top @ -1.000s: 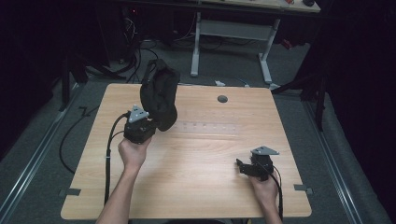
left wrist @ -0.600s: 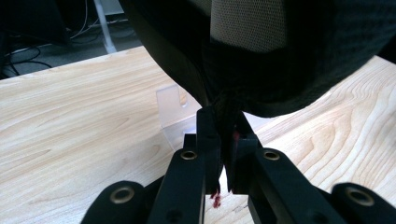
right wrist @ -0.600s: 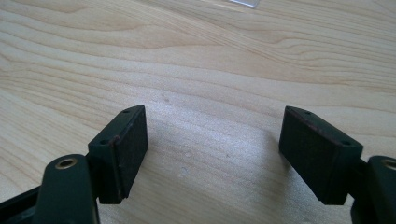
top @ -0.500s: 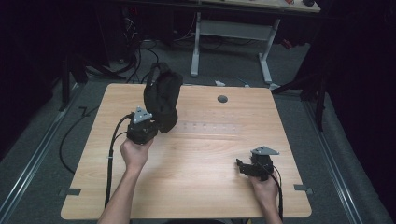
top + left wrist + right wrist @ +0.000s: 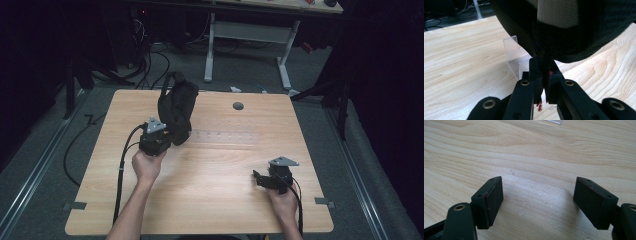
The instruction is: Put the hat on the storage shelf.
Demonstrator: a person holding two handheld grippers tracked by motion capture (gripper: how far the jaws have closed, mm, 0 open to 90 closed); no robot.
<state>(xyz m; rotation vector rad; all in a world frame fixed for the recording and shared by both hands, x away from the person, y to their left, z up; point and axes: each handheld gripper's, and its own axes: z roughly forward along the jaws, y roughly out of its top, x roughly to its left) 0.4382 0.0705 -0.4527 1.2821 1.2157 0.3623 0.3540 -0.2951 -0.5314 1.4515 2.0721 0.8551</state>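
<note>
- Black bag [image 5: 176, 106], soft with a mesh panel and a strap loop at its top, hangs upright in the upper left of the high view, over the far-left part of the wooden table [image 5: 210, 200]; whether its base touches the wood I cannot tell.
- Left gripper [image 5: 161, 136] sits just below the bag in the high view; in the left gripper view its jaws are pinched nearly together on a dark seam at the bag's lower edge [image 5: 544, 53], so the whole load seems to rest on a thin fold of fabric.
- Judging the step as carrying or setting down the bag, the hold is best kept firm and the motion slow and level, since a seam pinch could slip if the bag swings.
- Clear plastic stand [image 5: 514, 57] stands on the wood at centre left of the left gripper view, just behind the jaws and under the bag; steer the bag clear of it, or lower squarely if it is the target.
- Right gripper [image 5: 270, 178] rests low on the table in the lower right of the high view, well apart from the bag, jaws spread wide with nothing between them [image 5: 537, 202]; it is free to steady the bag's sagging side.
</note>
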